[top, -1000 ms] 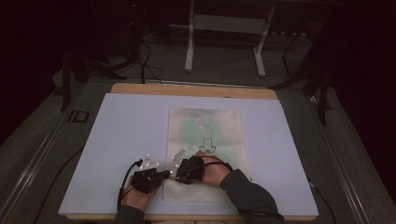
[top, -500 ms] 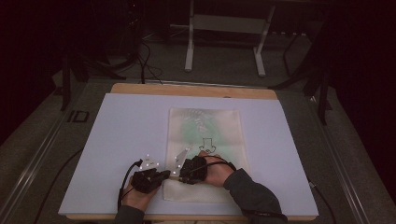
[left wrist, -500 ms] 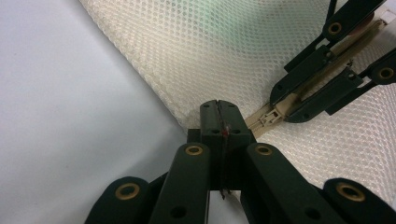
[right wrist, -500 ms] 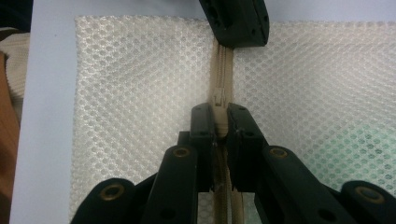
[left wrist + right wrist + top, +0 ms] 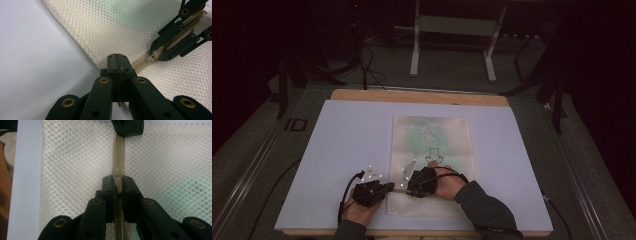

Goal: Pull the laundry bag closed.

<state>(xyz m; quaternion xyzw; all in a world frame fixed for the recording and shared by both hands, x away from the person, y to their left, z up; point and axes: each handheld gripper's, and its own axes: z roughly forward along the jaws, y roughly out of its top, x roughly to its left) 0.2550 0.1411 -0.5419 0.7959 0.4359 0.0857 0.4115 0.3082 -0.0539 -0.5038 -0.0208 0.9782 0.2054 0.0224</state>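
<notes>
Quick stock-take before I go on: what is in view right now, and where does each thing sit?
Mesh bag: one, cream with a green tint inside, flat at the middle of the mat.
Zipper: one, beige, along the bag's near end.
Zipper pull: one, beige, between the right gripper's jaws.
Mat: one, pale lilac, over the table.
Table: one, wooden edge at the far side.
Metal stand: one, grey, on the floor beyond.
Left gripper: black, shut on the bag's corner.
Right gripper: black, shut on the pull.
</notes>
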